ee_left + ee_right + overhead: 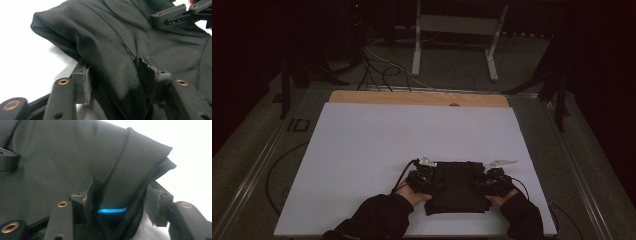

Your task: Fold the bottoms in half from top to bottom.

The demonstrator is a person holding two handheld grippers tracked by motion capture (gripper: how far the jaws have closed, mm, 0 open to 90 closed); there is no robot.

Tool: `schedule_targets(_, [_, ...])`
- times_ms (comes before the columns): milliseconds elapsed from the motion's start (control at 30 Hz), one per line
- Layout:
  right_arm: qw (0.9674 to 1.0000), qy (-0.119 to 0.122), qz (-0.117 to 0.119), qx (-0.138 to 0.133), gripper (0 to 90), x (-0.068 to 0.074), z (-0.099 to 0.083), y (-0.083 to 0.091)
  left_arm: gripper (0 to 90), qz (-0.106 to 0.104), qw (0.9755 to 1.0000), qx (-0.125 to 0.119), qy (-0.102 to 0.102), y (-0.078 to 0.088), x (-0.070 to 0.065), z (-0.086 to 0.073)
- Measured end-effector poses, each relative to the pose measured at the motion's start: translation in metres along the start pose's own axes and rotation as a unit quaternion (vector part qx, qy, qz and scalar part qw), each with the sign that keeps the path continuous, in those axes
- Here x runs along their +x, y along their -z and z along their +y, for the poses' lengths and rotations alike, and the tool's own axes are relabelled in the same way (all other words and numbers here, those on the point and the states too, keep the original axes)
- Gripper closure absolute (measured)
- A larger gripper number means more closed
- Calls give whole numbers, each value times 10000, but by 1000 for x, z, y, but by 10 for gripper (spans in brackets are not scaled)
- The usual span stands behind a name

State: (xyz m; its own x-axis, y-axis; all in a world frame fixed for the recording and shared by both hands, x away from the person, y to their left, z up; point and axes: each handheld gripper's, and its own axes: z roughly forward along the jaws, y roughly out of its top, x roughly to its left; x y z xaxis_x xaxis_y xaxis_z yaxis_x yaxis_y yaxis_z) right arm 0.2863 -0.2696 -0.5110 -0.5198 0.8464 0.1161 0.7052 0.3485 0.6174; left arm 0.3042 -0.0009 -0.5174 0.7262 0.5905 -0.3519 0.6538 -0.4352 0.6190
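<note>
A folded black garment [457,187] lies near the front edge of the white sheet [362,145]. At the garment's left edge my left gripper [424,180] has a thick fold [110,70] filling the gap between its pads [83,82], which touch the cloth on both sides. My right gripper [489,185] is at the right edge, where a fold [125,182] with a thin blue stripe [112,210] sits between its pads [85,195]. The right gripper [175,15] rests on the cloth in the left gripper view, and the left gripper [7,160] is at the edge of the right gripper view.
The white sheet covers a wooden tabletop [417,97] whose far strip is bare. Beyond the table stand a white frame [452,30] and loose cables [377,70] on the floor. Dark sleeves [377,217] come in from the bottom.
</note>
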Motion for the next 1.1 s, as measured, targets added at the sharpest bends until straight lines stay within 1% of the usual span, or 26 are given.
schedule_targets(67, [10000,-2,58,-5,512,0,0,0,554,-57,10000,31,-2,-1,0,0])
schedule_targets(100, [10000,13,97,-12,539,1,0,0,569,-39,10000,57,-44,-1,-1,0])
schedule_targets(167, [9999,59,135,-6,575,1,0,0,602,-82,9999,83,-70,-1,-1,1])
schedule_targets(200, [9998,69,169,14,600,2,0,0,613,-76,9999,90,-79,-1,-2,1])
schedule_targets(267, [9997,92,210,36,634,2,1,0,634,-70,9998,107,-167,-2,-3,1])
schedule_targets(300, [9995,114,282,39,661,2,1,0,641,-76,9998,113,-167,-2,-3,2])
schedule_targets(400, [9993,176,341,40,711,3,1,0,675,-68,9997,95,-210,-2,-4,1])
schedule_targets(467, [9993,172,340,46,735,5,1,0,696,-56,9997,76,-211,-2,-5,1])
schedule_targets(500, [9992,216,321,38,747,5,1,0,703,-50,9997,68,-225,-2,-6,1])
schedule_targets(533, [9993,190,315,33,757,6,1,0,710,-53,9998,56,-203,-1,-6,2])
schedule_targets(567, [9994,175,307,37,764,6,2,1,715,-58,9998,43,-186,-1,-6,2])
schedule_targets(633, [9993,212,296,-1,774,7,2,1,724,-47,9997,5,-219,0,-7,1])
schedule_targets(667, [9994,176,292,-13,776,7,2,1,726,-43,9997,-16,-222,1,-7,1])
schedule_targets(700, [9994,213,280,-31,779,7,2,1,729,-51,9997,-47,-215,1,-8,2])
schedule_targets(733, [9994,226,254,-12,781,8,2,2,730,-54,9997,-49,-219,1,-8,2])
schedule_targets(800, [9994,244,247,-57,783,9,2,2,732,-46,9996,-61,-267,3,-9,3])
schedule_targets(933, [9992,272,250,-125,785,9,3,3,734,-83,9996,-70,-275,5,-9,5])
schedule_targets(1100, [9992,255,242,-187,785,10,5,5,735,-82,9991,-88,-407,9,-10,8])
